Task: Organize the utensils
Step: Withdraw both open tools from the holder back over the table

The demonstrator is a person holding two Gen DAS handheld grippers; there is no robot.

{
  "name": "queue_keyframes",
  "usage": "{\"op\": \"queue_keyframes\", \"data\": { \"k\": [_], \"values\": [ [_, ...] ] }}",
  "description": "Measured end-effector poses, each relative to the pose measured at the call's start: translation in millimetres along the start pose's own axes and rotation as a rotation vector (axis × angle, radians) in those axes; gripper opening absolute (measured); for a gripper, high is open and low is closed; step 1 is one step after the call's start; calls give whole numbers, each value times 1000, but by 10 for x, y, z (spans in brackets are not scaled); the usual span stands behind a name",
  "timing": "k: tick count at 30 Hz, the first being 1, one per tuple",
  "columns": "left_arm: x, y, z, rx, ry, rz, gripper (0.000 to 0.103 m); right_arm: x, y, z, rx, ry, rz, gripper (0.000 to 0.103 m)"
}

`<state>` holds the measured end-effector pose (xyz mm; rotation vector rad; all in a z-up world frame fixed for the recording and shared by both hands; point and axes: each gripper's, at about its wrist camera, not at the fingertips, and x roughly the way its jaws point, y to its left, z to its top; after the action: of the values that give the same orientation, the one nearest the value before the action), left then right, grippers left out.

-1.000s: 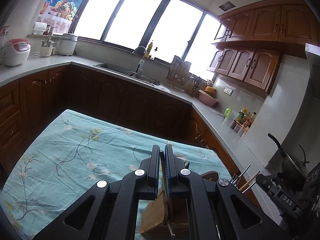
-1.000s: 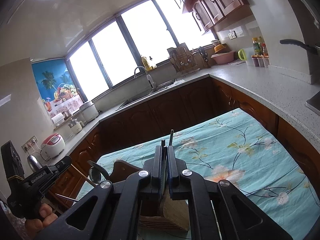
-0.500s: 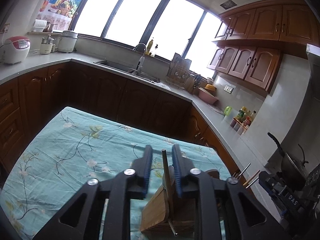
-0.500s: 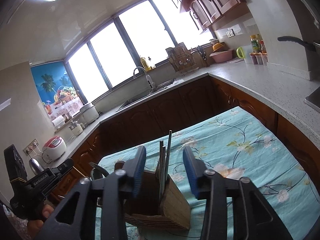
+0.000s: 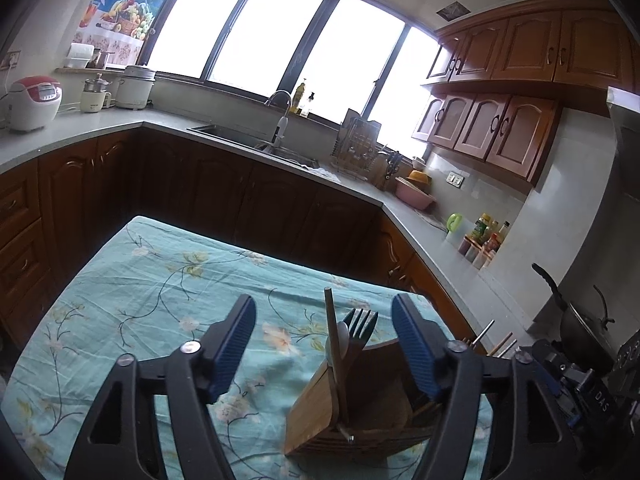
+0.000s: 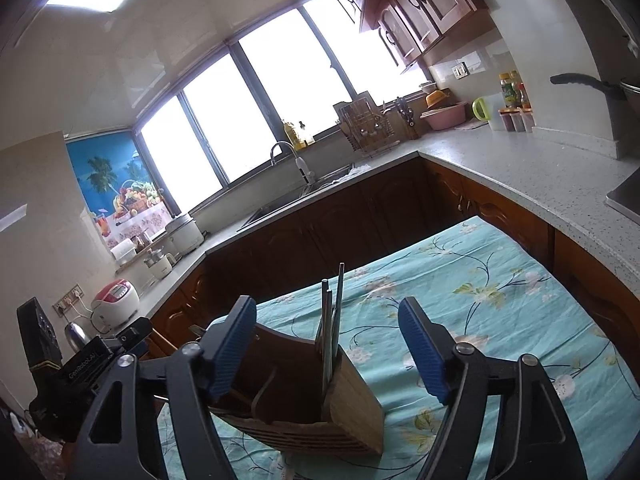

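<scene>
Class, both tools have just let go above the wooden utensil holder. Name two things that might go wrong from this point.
1. The left tool is open astride the wooden stick and fork; withdrawing sideways could snag them.
2. The utensil holder stands on a wrinkled tablecloth; a bump from the open right tool, near the tall chopsticks, might tip it.

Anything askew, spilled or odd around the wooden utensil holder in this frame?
Nothing stands out. The wooden utensil holder stands upright on the floral tablecloth, with chopsticks and a dark fork standing in it. Left gripper and right gripper are open around it, holding nothing.
</scene>
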<state>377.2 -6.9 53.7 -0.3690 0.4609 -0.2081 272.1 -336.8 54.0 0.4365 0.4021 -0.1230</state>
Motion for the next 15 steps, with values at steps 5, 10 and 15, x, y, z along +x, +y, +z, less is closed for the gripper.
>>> {"op": "queue_keyframes", "data": {
  "k": [5,10,15],
  "values": [
    [-140,23,-15,-1,-11,-4,83,-85,14,-20,2,-7,7,95],
    [-317,57,-66,16,-14,17,89,-202,55,-54,-6,-8,14,97],
    [-564,66,-177,28,-22,49,92,-366,135,-108,-38,-24,24,97]
  ]
}}
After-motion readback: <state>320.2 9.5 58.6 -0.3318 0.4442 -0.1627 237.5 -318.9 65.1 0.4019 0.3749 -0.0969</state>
